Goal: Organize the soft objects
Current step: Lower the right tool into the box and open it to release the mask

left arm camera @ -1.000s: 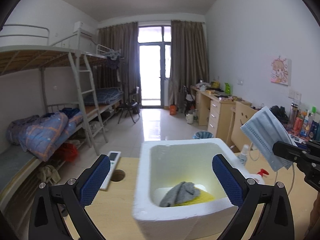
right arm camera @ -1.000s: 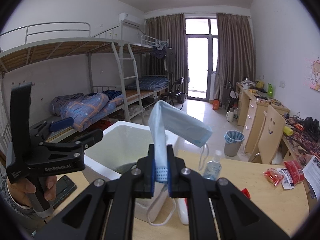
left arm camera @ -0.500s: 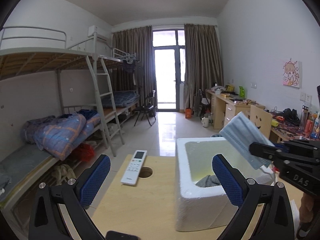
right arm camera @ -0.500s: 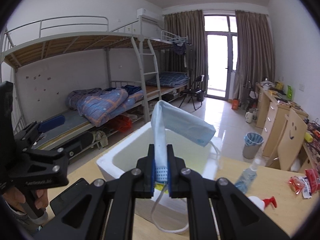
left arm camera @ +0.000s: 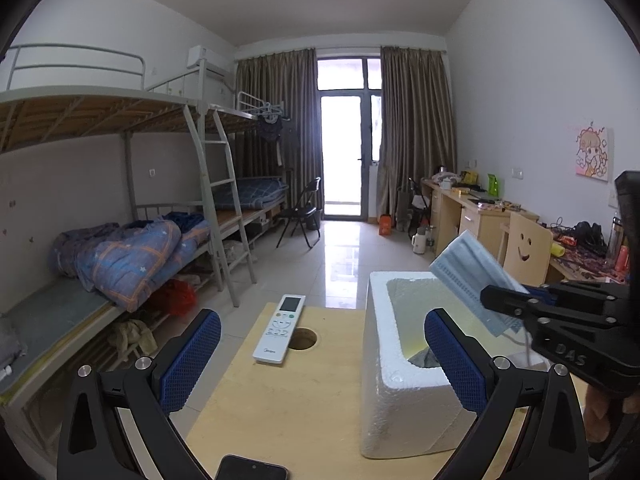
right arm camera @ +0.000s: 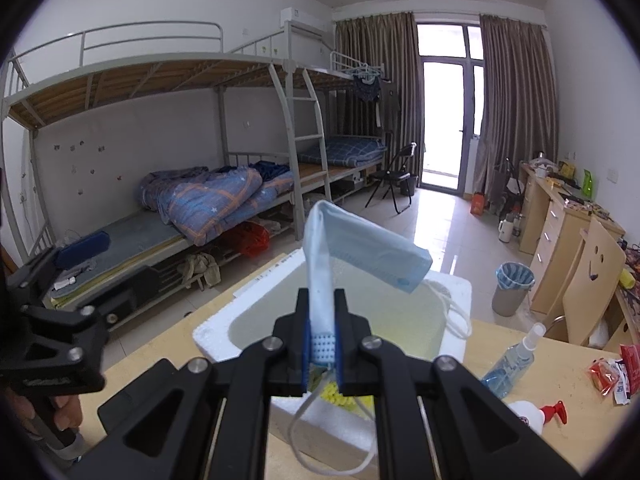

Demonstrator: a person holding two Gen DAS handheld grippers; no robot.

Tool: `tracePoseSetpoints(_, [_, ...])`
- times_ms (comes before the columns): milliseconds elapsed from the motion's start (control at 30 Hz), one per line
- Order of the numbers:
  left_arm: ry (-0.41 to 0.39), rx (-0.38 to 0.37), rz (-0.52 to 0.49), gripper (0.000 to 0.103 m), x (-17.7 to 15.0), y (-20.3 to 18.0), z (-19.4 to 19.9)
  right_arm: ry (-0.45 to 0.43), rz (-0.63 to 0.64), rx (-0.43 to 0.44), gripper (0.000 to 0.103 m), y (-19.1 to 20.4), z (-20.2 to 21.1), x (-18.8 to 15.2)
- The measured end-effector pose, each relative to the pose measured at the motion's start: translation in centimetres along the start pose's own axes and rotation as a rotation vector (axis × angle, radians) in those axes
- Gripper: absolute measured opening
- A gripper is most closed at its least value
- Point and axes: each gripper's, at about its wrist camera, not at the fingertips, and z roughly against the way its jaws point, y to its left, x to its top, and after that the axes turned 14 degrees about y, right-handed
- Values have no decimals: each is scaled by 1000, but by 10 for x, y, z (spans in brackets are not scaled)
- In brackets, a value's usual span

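The right gripper [right arm camera: 322,334] comes in over the foam box [right arm camera: 456,292], jaws pinching the blue face mask [right arm camera: 360,252] by one end; a second ago it hung short of the rim, now the mask sits above the opening with its ear loops dangling; the left gripper [left arm camera: 322,354] has slid aside over the bench [left arm camera: 280,412], spread wide and holding nothing, near the remote [left arm camera: 280,330]; a grey cloth [left arm camera: 425,358] already lies inside; the drop looks next.
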Motion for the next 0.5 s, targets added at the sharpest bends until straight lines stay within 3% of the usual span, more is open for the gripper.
tracePoseSetpoints(133, [-4,-2,3,102,0,-1,1,24,-12,-15,16,-3,-8,2])
tracePoseSetpoints(167, [-6,-1,3,102,0,-1,1,25,-12,-17,21,-4,-8,2])
tracePoseSetpoints(233, [-5,1,-1,102,0,-1,0,25,-8,-13,56,-4,-8,2])
tracePoseSetpoints(433, [-2,-8,12,102,2,0,-1,17,-4,-10,78,-1,-1,3])
tracePoseSetpoints(500, [-2,-8,10,102,2,0,-1,17,-8,-7,80,-2,1,3])
